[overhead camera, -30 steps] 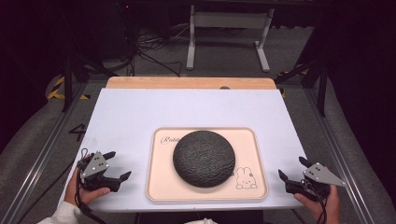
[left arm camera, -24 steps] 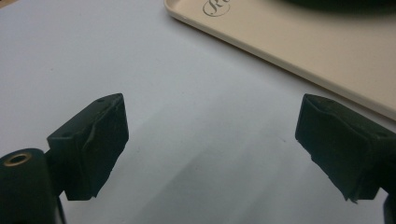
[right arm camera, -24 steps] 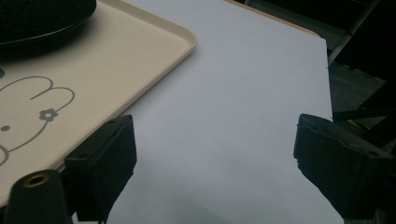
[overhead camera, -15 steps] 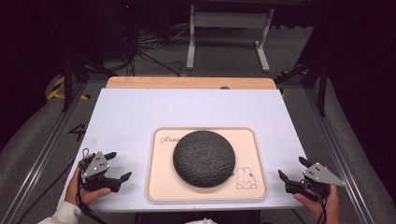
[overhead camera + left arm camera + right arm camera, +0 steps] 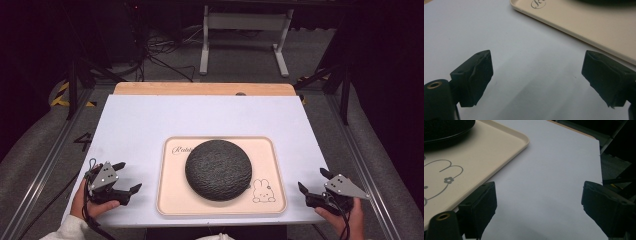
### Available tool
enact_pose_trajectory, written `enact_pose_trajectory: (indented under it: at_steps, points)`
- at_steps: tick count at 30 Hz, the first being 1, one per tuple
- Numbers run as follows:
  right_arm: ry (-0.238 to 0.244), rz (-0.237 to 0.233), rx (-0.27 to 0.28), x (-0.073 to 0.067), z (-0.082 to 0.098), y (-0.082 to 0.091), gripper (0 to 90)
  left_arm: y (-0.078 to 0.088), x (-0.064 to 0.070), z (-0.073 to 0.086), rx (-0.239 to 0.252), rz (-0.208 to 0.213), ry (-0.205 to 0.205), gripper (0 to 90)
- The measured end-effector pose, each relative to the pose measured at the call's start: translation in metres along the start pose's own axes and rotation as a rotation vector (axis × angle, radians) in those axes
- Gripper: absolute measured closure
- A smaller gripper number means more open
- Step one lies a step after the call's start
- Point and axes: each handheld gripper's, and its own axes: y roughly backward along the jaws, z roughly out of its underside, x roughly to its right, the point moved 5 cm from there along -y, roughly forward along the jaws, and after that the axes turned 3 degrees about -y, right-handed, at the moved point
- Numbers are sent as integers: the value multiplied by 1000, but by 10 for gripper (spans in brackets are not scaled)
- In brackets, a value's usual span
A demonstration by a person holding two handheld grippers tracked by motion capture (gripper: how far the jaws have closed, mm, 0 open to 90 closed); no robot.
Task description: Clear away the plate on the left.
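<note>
Cream plastic, that's the tray [image 5: 170, 200], sitting on the white table [image 5: 150, 120] toward the person's edge, and it's our landmark. On its middle lies a dark, rough-textured round cushion [image 5: 218, 169], covering most of the tray's centre, with a little rabbit drawing [image 5: 262, 192] at the tray's near right corner and a script word [image 5: 179, 149] at its far left corner. The left gripper [image 5: 126, 176] rests just off the tray's left edge, jaws spread wide, gripping nothing. The right gripper [image 5: 314, 185] sits just off the tray's right edge, near the table's rim, jaws also wide apart and holding nothing.
</note>
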Motion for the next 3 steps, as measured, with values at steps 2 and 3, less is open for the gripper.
enact_pose_trajectory:
  at_steps: [2,3]
  points:
    - [-3,-1,0,0,0,0,134,0,0,0,-4,0,2,111]
    - [0,-2,-1,0,0,-1,134,-1,-1,0,-2,0,6,111]
